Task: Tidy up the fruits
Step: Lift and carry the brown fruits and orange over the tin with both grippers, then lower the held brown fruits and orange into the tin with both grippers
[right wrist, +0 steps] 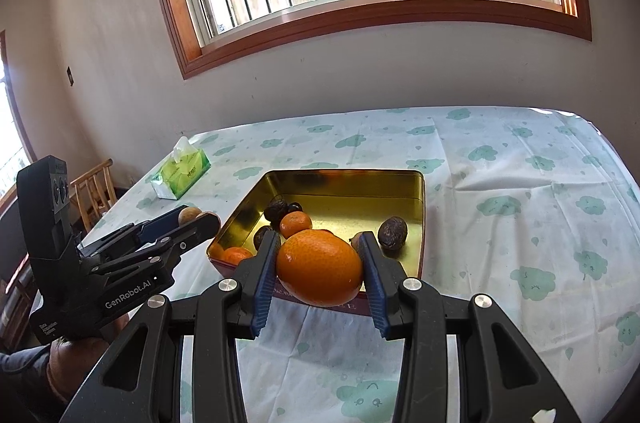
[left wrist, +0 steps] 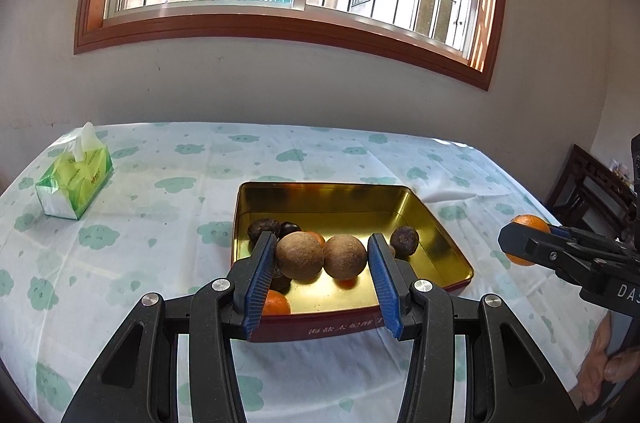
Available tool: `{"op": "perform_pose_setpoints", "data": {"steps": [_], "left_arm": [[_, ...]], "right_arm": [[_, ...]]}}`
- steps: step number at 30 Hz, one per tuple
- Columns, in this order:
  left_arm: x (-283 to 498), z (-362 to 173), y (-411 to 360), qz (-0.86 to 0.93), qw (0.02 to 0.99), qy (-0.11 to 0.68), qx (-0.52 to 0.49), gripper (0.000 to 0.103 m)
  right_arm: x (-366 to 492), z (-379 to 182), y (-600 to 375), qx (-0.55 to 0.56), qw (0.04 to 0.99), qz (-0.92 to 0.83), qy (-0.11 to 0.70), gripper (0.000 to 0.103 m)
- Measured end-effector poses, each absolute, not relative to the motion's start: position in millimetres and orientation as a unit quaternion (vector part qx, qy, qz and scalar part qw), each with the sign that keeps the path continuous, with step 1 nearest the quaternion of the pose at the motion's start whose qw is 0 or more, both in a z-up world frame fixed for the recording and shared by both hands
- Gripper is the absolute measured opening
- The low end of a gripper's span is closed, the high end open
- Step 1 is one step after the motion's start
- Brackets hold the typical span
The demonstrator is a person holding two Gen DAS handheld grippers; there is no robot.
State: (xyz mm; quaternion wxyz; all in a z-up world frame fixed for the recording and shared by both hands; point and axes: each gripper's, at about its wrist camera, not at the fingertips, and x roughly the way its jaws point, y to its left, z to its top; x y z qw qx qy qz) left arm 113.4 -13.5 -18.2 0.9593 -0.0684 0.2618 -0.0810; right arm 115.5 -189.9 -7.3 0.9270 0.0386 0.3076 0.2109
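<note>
Fruits of three kinds are seen: smooth orange tangerines, wrinkled dark purple passion fruits and round tan-brown fruits. Most are gathered in the shallow gold-lined rectangular tin [left wrist: 436, 223] on the cloud-printed tablecloth [left wrist: 160, 183]. Two round tan-brown fruits [left wrist: 300, 255] are clamped side by side between the blue pads of the left gripper [left wrist: 322, 279], above the near part of the tin. A large orange tangerine [right wrist: 320, 265] is grasped by the right gripper [right wrist: 318, 273], held over the tin's near edge.

Several small tangerines [right wrist: 296, 223] and dark passion fruits [right wrist: 393, 232] lie mixed in the tin, so the sorting is judged only partly done. No loose fruit is visible on the cloth. Whether the held fruits are being taken out or put in cannot be told. A green tissue pack [left wrist: 74, 181] stands well apart at the table's far left.
</note>
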Motion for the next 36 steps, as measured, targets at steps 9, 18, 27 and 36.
{"op": "perform_pose_setpoints", "data": {"steps": [9,18,27,36], "left_arm": [[126,-19,-14,-0.077,0.96,0.263,-0.062,0.048],[140,-20,-16,-0.072,0.961,0.263,-0.056,0.048],[156,-23,-17,-0.066,0.961,0.263,-0.048,0.048],[167,-23,-16,-0.054,0.964,0.258,-0.039,0.048]], "right_arm": [[124,-9,-190,0.043,0.926,0.211,0.309,0.038],[137,-10,-191,0.05,0.927,0.208,0.307,0.038],[148,-11,-190,0.052,0.929,0.207,0.302,0.038],[156,-15,-185,0.041,0.936,0.195,0.29,0.038]]}}
